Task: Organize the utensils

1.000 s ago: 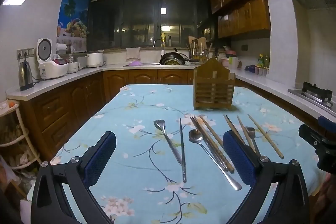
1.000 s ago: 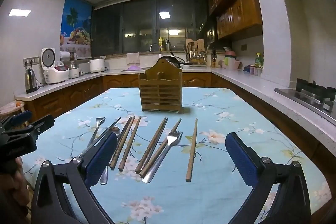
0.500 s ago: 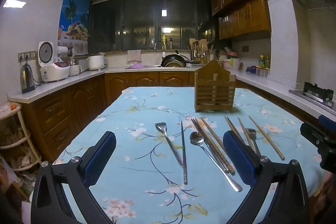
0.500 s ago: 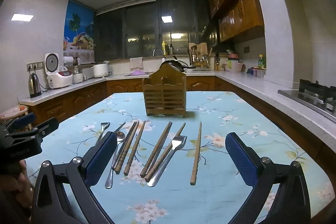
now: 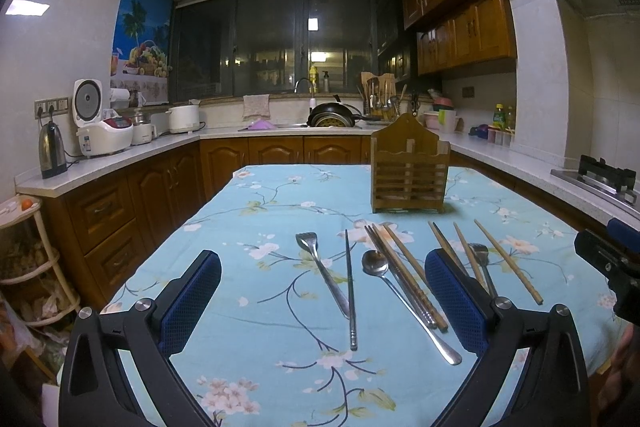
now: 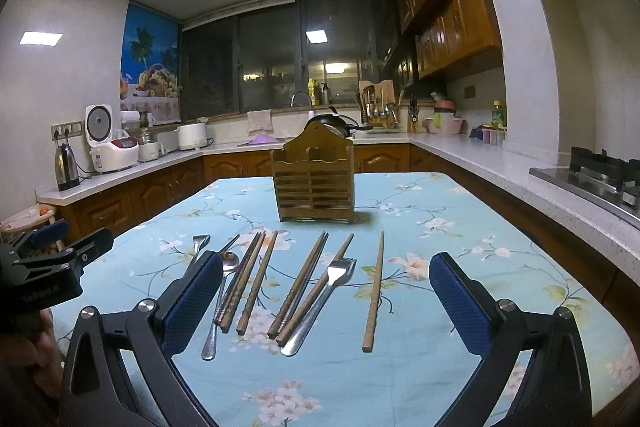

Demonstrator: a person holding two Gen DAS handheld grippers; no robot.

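A slatted wooden utensil holder (image 5: pixel 409 174) (image 6: pixel 314 183) stands upright mid-table on the blue floral cloth (image 5: pixel 248 267). In front of it lie a fork (image 5: pixel 320 267), a metal chopstick (image 5: pixel 351 287), a spoon (image 5: pixel 400 299), a second fork (image 6: pixel 324 299) and several wooden chopsticks (image 6: pixel 374 291). My left gripper (image 5: pixel 322 301) hovers open over the near left utensils, nothing between its fingers. My right gripper (image 6: pixel 326 301) hangs open above the wooden chopsticks and second fork, also holding nothing.
Counters wrap the room: kettle (image 5: pixel 52 155) and rice cooker (image 5: pixel 100 123) at left, sink with a pan (image 5: pixel 332 115) at the back, gas hob (image 6: pixel 600 171) at right. A white rack (image 5: pixel 28 259) stands beside the table's left edge.
Both grippers have risen slightly and tilted up, so the table sits lower in both views. Nothing on the table has moved and both stay open.
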